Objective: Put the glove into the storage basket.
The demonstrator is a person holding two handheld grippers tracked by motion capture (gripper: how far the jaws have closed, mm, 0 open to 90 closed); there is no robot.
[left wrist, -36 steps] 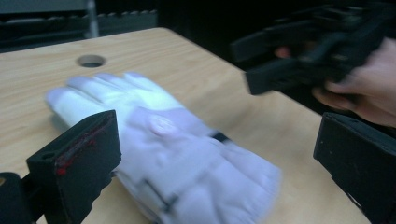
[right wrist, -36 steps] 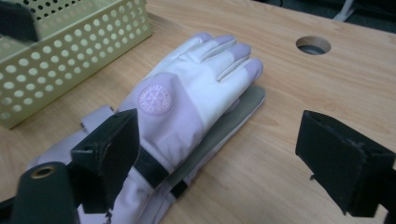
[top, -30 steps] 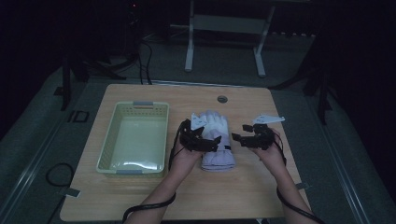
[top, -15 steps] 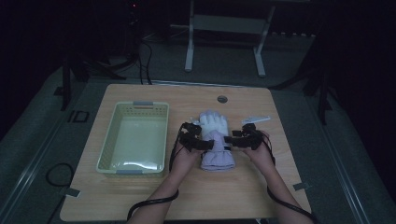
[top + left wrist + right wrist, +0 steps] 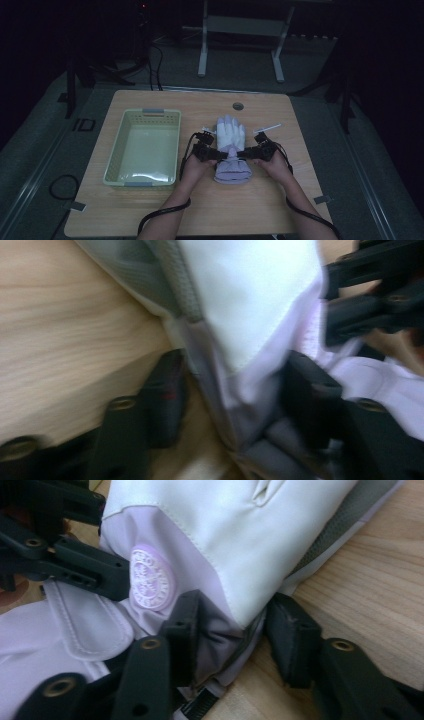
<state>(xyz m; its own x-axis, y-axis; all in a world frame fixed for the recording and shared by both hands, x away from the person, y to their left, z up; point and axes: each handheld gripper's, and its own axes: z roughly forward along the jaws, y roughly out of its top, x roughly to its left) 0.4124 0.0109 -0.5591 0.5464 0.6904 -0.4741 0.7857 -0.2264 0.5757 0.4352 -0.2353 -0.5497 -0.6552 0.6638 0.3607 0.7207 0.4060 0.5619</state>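
Padded white-and-lilac fabric ski glove (image 5: 231, 147) lay flat on the light wooden table (image 5: 150, 210), fingers pointing away from the person, cuff toward them. Left gripper (image 5: 232, 395) straddled the glove's wrist edge, jaws around a fold of fabric but not visibly pinched shut. Right gripper (image 5: 235, 625) was the same on the opposite edge, jaws spread either side of the seam. Judged soft, light, floppy, slick shell; it would sag unless taken at the wrist seams from both sides. Left gripper view was blurred; underside hidden. Pale green plastic basket (image 5: 122, 150) sat farther left, well apart.
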